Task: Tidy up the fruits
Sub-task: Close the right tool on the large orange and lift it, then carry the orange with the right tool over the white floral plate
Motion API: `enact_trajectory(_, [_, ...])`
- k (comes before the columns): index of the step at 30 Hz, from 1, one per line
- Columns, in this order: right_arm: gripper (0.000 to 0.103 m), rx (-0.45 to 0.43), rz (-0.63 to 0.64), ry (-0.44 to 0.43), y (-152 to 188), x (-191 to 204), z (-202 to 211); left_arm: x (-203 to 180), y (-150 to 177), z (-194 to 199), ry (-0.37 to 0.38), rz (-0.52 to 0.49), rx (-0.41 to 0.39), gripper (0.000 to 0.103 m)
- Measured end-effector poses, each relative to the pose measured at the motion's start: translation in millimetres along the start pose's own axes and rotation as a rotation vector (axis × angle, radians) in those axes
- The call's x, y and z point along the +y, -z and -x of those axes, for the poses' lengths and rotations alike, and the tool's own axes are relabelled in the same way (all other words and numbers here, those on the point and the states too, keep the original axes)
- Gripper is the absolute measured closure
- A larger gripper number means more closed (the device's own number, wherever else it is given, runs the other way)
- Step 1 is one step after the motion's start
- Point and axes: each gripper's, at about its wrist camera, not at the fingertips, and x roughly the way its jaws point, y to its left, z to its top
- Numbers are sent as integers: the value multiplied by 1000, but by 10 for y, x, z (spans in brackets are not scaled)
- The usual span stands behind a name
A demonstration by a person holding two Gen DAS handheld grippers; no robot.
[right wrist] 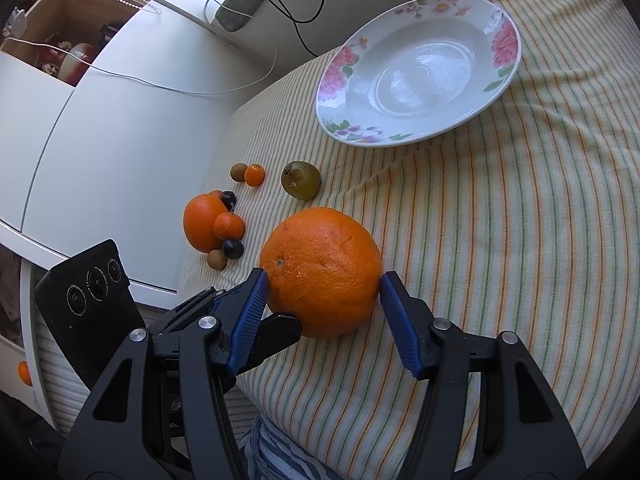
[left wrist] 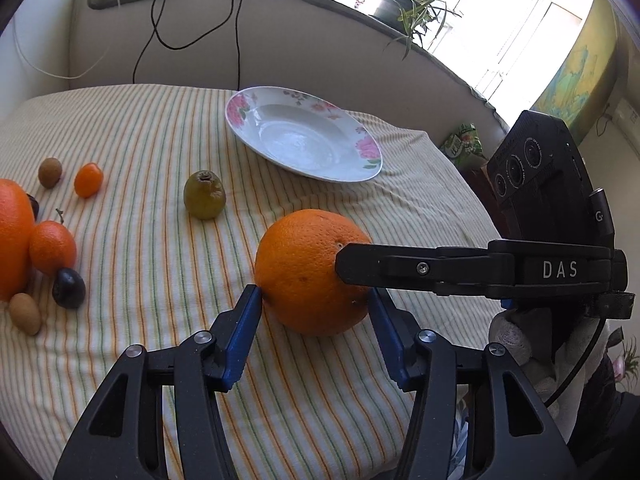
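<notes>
- The big orange [left wrist: 308, 272] sits on the cloth [left wrist: 160, 140] right between both tongs. It is round, so it has no long side.
- Our left tongs [left wrist: 316, 300] pinch it, one pad on each side.
- Our right tongs [right wrist: 322, 284] hug it too. We cannot tell if they squeeze.
- The plate [right wrist: 332, 80] lies past the orange, ahead of both tongs.
- We count one plate, one more big orange [right wrist: 198, 220], two small oranges [right wrist: 229, 226], two dark fruits [right wrist: 233, 248], two brown fruits [right wrist: 216, 259] and one green fruit [right wrist: 301, 180].
</notes>
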Motion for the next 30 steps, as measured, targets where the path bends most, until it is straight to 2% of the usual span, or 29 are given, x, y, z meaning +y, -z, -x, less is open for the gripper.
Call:
enact_trajectory(13, [43, -13, 19, 19, -24, 79, 51, -69, -53, 62, 3, -9, -32, 49])
enact_trajectory(30, [43, -99, 53, 36, -430, 79, 399, -167, -605, -84, 16, -49, -103, 48])
